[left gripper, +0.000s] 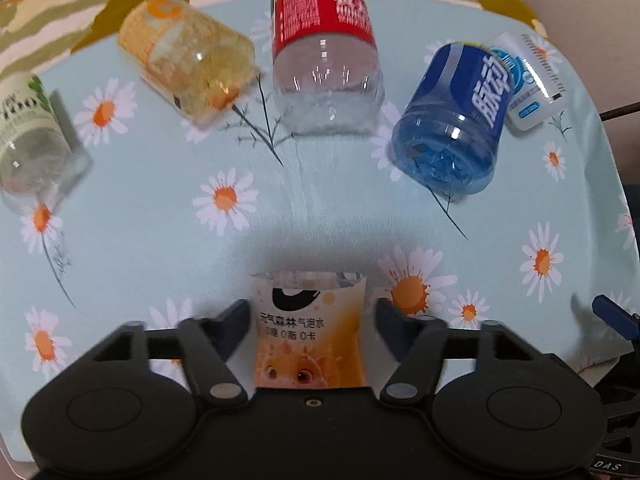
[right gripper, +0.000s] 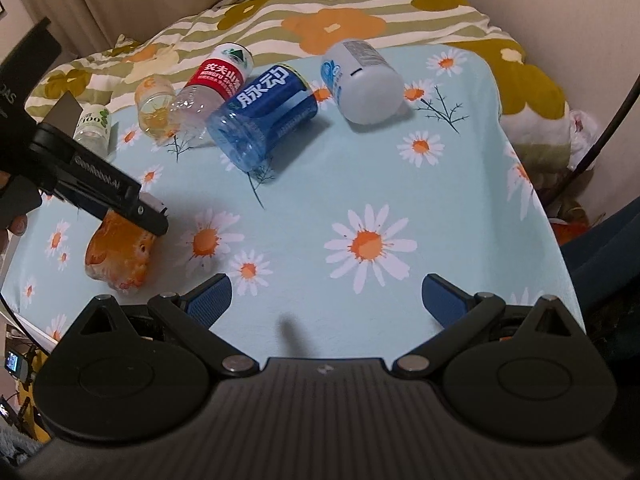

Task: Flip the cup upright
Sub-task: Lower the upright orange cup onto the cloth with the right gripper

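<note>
Left gripper point(left gripper: 310, 312) closed on the orange cup point(left gripper: 308, 328), gripped across its middle, probably so a wrist turn can stand it up. Cup lifted just over the daisy cloth point(left gripper: 160, 208). Right gripper point(right gripper: 326, 294) wide open, empty, kept aside. Beyond, five other cups lying tipped, blue cup point(left gripper: 452, 120) among them.

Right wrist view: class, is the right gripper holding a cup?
No. The right gripper is open, with only the flowered cloth between its blue fingers.
</note>
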### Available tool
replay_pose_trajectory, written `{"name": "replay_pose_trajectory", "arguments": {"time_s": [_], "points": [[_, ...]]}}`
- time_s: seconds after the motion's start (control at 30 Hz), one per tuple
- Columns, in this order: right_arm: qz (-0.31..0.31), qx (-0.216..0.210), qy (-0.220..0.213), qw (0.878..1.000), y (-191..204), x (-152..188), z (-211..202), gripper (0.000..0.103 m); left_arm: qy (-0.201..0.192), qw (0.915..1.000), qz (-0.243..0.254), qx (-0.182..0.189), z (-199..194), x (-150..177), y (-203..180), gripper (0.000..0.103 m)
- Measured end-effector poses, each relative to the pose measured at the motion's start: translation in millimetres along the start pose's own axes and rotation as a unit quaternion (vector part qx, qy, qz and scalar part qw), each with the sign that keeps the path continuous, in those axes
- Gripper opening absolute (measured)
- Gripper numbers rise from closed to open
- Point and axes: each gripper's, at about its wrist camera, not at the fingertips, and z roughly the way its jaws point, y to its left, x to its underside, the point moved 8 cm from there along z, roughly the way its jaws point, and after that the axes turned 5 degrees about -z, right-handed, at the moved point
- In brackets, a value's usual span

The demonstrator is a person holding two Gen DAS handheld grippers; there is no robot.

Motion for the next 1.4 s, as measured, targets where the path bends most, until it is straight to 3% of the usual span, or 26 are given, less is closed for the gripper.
{"name": "replay_pose_trajectory", "arguments": {"time_s": [0.37, 0.5, 0.57, 0.7, 0.8, 0.93, 1.03, 1.2, 1.4], "points": [[0.006, -0.006, -0.015, 1.000, -6, -13, -4, 0.103, -0.009, 0.9999, 0.002, 0.008, -8, 5, -2, 0.056], [0.001, -0.009, -0.024, 1.000, -1, -19, -10, 0.103, -0.048, 0.9987, 0.002, 0.019, -30, 7, -3, 0.056], [-0.001, -0.014, -0.028, 1.000, 4, -23, -12, 0.103, -0.091, 0.9953, -0.009, 0.033, -45, 11, -2, 0.056], [-0.010, -0.019, -0.030, 0.999, 14, -26, -11, 0.103, -0.216, 0.9748, -0.038, 0.042, -68, 20, 4, 0.057], [-0.020, -0.011, -0.028, 0.999, 20, -26, -7, 0.103, -0.304, 0.9483, -0.076, 0.052, -67, 26, 11, 0.057], [-0.036, 0.005, -0.030, 0.999, 24, -26, -2, 0.103, -0.383, 0.9166, -0.100, 0.054, -59, 27, 15, 0.057], [-0.035, 0.013, -0.032, 0.999, 23, -23, -1, 0.103, -0.421, 0.9009, -0.098, 0.040, -53, 27, 16, 0.058], [-0.048, 0.019, -0.027, 0.998, 24, -12, 4, 0.103, -0.447, 0.8889, -0.098, 0.030, -47, 37, 22, 0.058], [-0.051, 0.015, -0.027, 0.998, 30, -2, 4, 0.103, -0.436, 0.8962, -0.081, 0.012, -45, 49, 16, 0.058]]}}
